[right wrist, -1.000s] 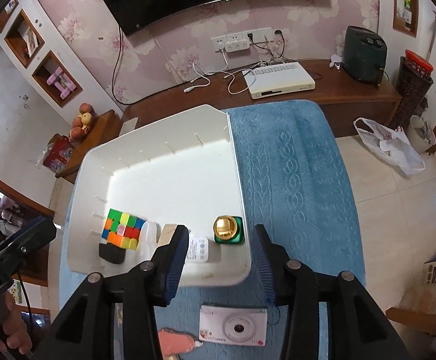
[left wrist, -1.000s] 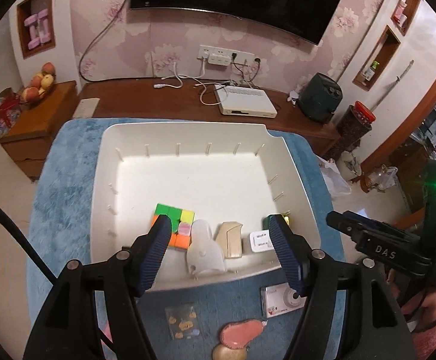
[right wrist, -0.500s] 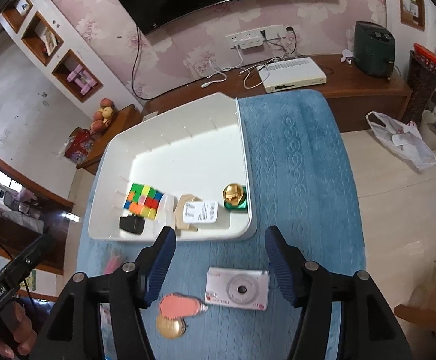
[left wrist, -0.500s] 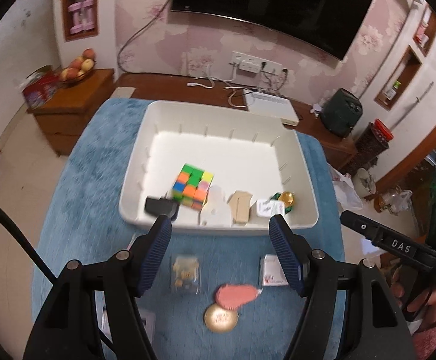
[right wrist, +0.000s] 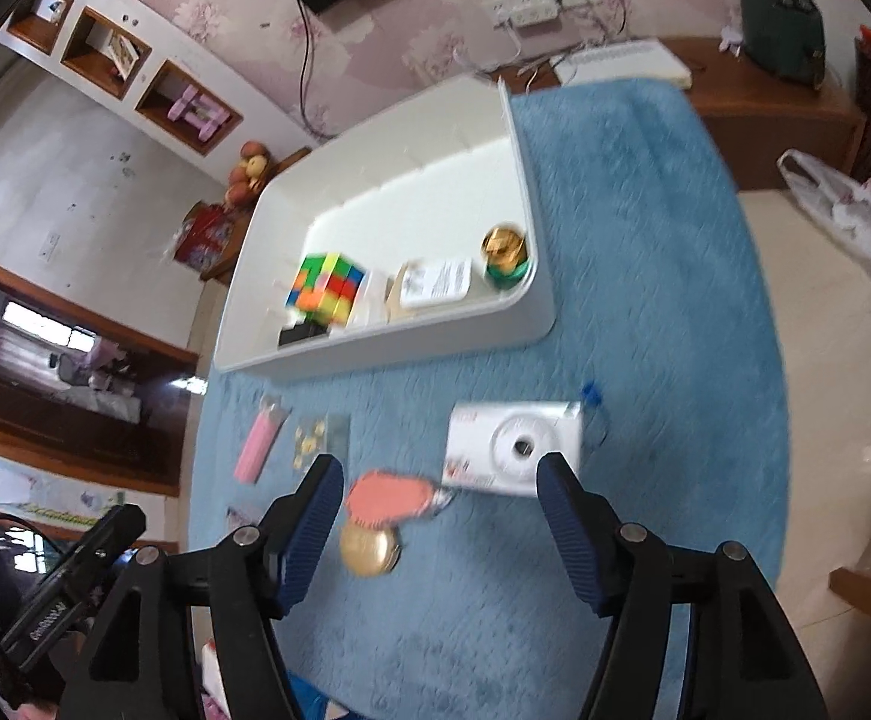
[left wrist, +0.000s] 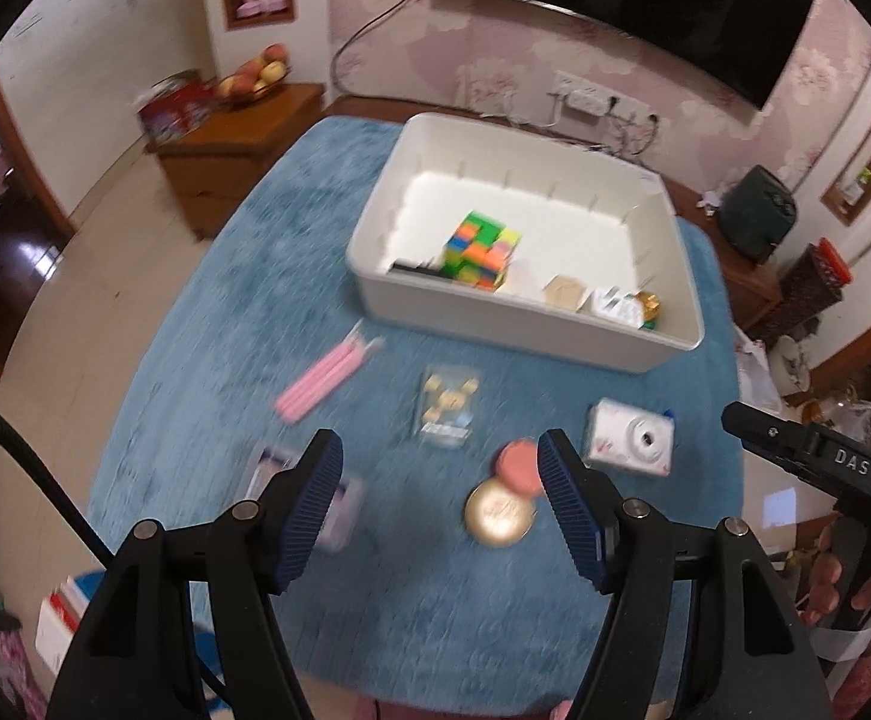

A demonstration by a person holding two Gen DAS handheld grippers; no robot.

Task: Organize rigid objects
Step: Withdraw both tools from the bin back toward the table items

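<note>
A blue cloth-covered table [left wrist: 207, 324] fills both wrist views, with loose items spread in front of a white bin [left wrist: 525, 324]. Farthest left on the cloth lies a bundle of pink sticks [left wrist: 321, 381], and nearer the camera a small clear packet [left wrist: 291, 480] shows blurred, partly behind one pad of the left tool [left wrist: 438, 510]. That tool hangs above the cloth with its jaws standing apart and nothing between them. Next comes a clear packet of yellow pieces [left wrist: 447, 408], then a pink oval case [left wrist: 519, 468] touching a round gold disc [left wrist: 498, 513], and just beside them a white toy camera [left wrist: 630, 441] with a blue strap. Inside the bin, along its near wall, sit a black block [right wrist: 300, 333], a multicoloured puzzle cube [left wrist: 480, 252], a tan wooden piece [left wrist: 564, 291], a white card [right wrist: 438, 282] and a gold ornament on a green base [right wrist: 504, 255] in the right corner. The right tool [right wrist: 435, 510] hovers over the pink case and the camera; its jaws have just been opening, and they grip nothing. A person's hand [left wrist: 837, 582] holds that tool's handle at the right edge of the left wrist view.
</note>
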